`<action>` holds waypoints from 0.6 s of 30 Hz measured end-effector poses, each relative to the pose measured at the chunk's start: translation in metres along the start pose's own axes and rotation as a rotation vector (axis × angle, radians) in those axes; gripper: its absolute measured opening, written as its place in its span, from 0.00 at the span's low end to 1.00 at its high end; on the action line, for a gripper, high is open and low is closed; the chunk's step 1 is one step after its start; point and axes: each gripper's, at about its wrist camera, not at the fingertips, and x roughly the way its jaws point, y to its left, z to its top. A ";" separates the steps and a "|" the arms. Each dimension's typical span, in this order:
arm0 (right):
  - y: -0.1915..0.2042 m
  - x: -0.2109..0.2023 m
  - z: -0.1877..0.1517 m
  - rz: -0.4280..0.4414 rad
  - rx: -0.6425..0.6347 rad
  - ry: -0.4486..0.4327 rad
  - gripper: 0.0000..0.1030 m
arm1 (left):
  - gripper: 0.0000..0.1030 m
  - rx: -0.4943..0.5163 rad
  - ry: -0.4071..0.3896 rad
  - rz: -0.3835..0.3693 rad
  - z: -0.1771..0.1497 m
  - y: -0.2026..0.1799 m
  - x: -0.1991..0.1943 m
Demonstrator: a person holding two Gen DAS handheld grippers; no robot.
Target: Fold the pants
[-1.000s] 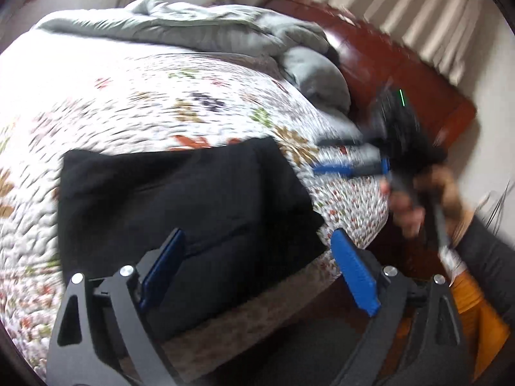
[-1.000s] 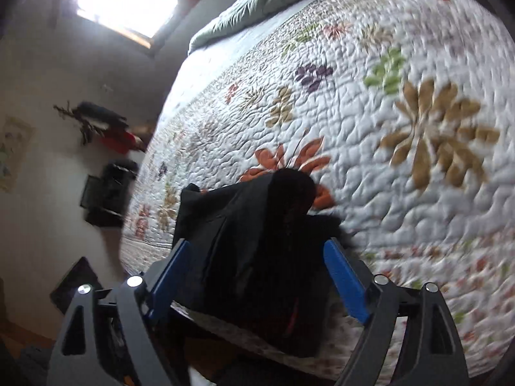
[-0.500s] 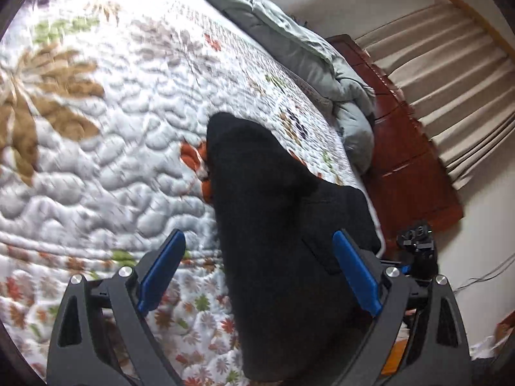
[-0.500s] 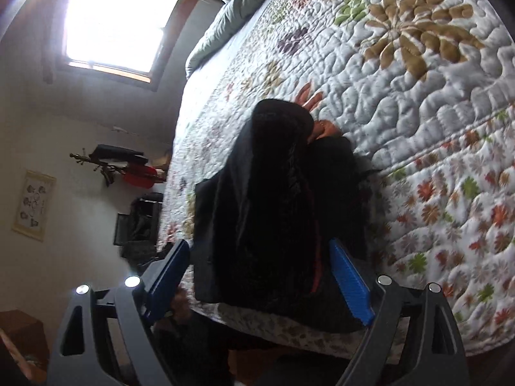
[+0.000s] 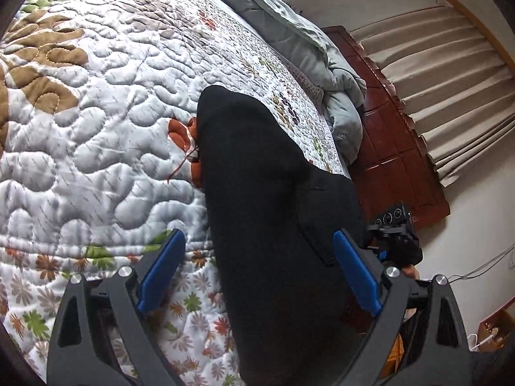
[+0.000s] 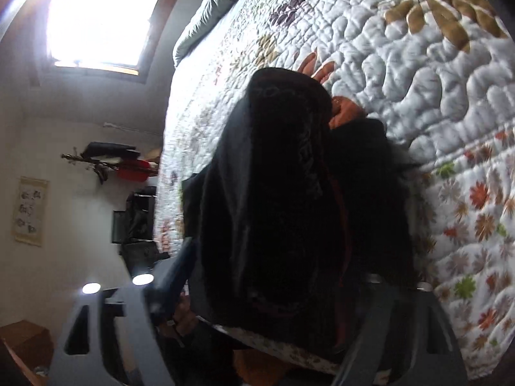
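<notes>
pants point(image 5: 267, 212), black and already folded into a thick bundle, lie at the near edge of the bed, on the quilt point(image 5: 96, 122), with their near end hanging a little over the side. from the left wrist camera the bundle runs from about six o'clock up toward twelve, its far end rounded and resting beside an orange flower print. the left gripper point(image 5: 257, 270) is spread wide, blue pads point(image 5: 161, 270) on either side of the bundle's near end; the pad at nine o'clock stands clear over the flowered border, the one at three o'clock sits just beside the cloth, and neither presses it.

the right gripper point(image 6: 276, 292) comes at the same bundle from the other side. its jaws are closing with the pants between them. the left finger point(image 6: 173, 276) is blurred and just beside the cloth; the other finger is hidden behind the dark folds, so i cannot tell whether the pads have bitten yet. in the left view the right gripper's black body shows at three o'clock, beyond the bundle's edge.

a grey duvet point(image 5: 309, 48) is heaped at the far end of the bed, around one o'clock, against a red-brown headboard point(image 5: 396, 148), with beige curtains point(image 5: 450, 74) beyond. in the right view a bright window point(image 6: 99, 16) glares at eleven o'clock.
</notes>
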 end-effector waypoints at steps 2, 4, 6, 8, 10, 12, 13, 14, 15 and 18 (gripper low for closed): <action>0.003 -0.003 -0.002 -0.019 -0.018 -0.008 0.25 | 0.90 0.001 0.000 0.001 -0.001 0.001 -0.001; 0.017 -0.005 -0.006 -0.054 -0.066 -0.016 0.21 | 0.90 -0.002 0.000 0.009 0.000 0.000 0.000; 0.030 -0.012 -0.009 -0.083 -0.108 -0.021 0.19 | 0.90 -0.008 0.000 0.014 0.000 -0.002 0.001; 0.046 -0.018 -0.011 -0.107 -0.157 -0.029 0.19 | 0.90 -0.017 -0.001 0.020 0.000 -0.004 0.003; 0.060 -0.026 -0.011 -0.124 -0.195 -0.037 0.18 | 0.90 -0.017 0.003 0.026 0.000 -0.007 0.004; 0.071 -0.036 -0.012 -0.143 -0.229 -0.050 0.18 | 0.90 -0.009 0.016 0.026 0.000 -0.012 0.007; 0.074 -0.041 -0.013 -0.151 -0.241 -0.058 0.17 | 0.90 -0.002 0.019 0.026 -0.001 -0.016 0.008; 0.075 -0.048 -0.013 -0.146 -0.244 -0.067 0.17 | 0.90 0.007 0.023 0.025 -0.002 -0.020 0.009; 0.073 -0.052 -0.014 -0.141 -0.240 -0.075 0.17 | 0.90 0.016 0.027 0.024 -0.003 -0.023 0.011; 0.060 -0.059 -0.018 -0.132 -0.214 -0.095 0.17 | 0.90 0.036 0.037 0.027 -0.005 -0.030 0.016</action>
